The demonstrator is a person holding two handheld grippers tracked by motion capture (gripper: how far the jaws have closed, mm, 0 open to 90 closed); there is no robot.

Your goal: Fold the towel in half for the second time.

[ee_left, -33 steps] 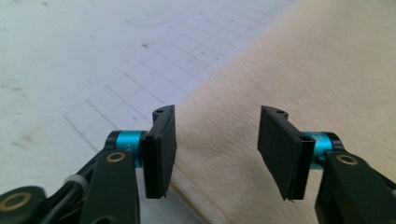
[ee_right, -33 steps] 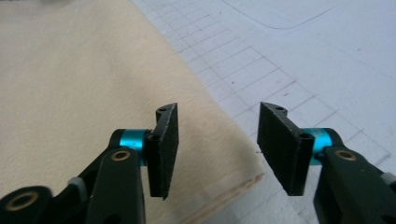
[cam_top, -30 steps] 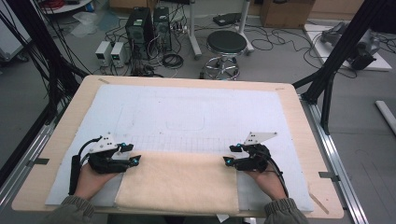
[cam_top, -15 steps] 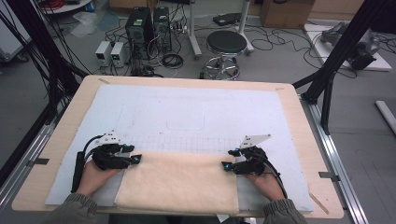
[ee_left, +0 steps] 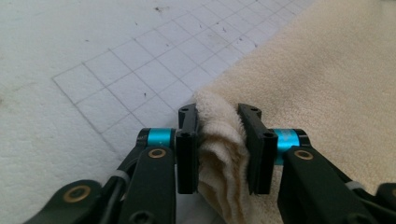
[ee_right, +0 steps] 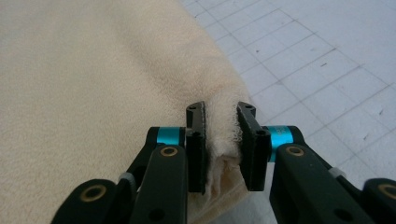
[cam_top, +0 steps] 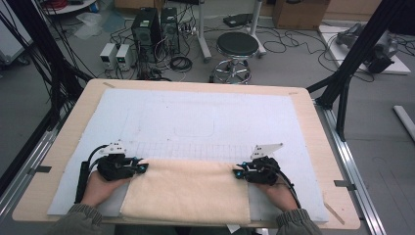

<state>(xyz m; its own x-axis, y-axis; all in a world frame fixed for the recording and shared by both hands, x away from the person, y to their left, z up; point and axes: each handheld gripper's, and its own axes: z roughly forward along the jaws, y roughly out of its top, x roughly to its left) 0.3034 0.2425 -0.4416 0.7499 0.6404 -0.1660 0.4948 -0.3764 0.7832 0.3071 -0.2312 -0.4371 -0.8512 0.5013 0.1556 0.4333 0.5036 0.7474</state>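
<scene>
We found the cream towel (cam_top: 188, 193) at lower centre on the surface (cam_top: 313, 127). The left gripper (ee_left: 218, 135) and right gripper (ee_right: 221, 130), jaws just closing, each clamped one far corner of it.

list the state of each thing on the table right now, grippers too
towel: folded, lying flat at the table's near edge, far corners pinched
left gripper: jaws just closed, shut on the towel's far left corner
right gripper: jaws just closed, shut on the towel's far right corner
white mat: flat on the table, under the towel
</scene>
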